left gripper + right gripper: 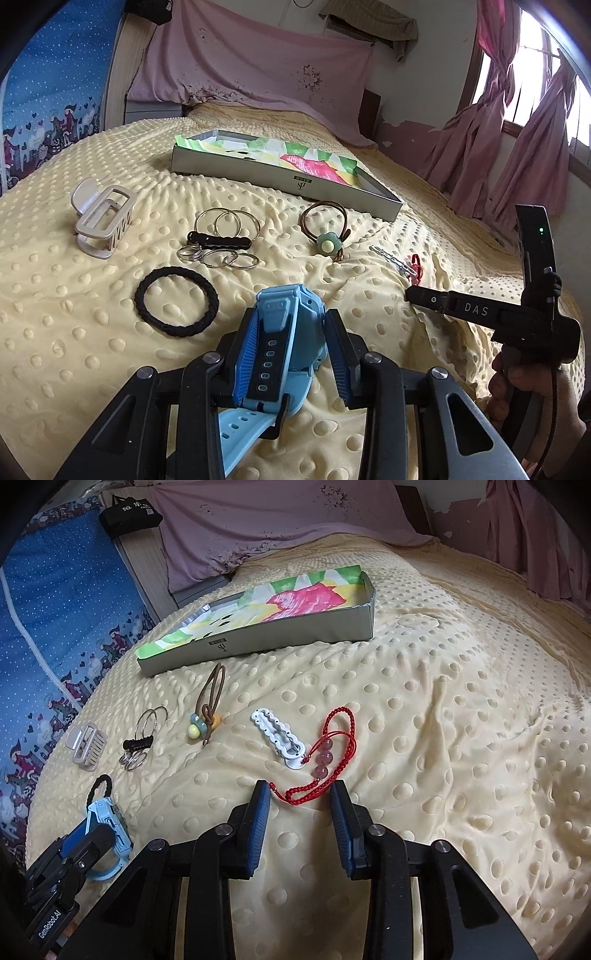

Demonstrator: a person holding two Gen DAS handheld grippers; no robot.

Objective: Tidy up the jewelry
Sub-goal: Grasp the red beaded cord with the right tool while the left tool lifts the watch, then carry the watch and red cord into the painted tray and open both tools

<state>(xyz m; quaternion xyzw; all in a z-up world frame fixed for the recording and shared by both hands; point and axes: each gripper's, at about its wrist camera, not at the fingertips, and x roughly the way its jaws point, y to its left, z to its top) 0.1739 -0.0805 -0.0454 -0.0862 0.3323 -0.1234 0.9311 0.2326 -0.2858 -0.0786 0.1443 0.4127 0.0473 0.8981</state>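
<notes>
My left gripper [291, 332] is shut on a light blue watch [284, 343], held low over the yellow dotted blanket; it also shows in the right wrist view [107, 827]. My right gripper [300, 794] is open, its fingers on either side of the near end of a red cord bracelet with pink beads [321, 753]. A white hair clip [277, 738] lies just left of the bracelet. A shallow grey box with a colourful lining [288, 162] [258, 616] sits further back on the bed.
On the blanket lie a black hair tie [176, 301], metal rings with a black handle [221, 240], a beige claw clip [101, 221] and a brown hair tie with a green flower [327, 236]. Pink cloth and curtains hang behind.
</notes>
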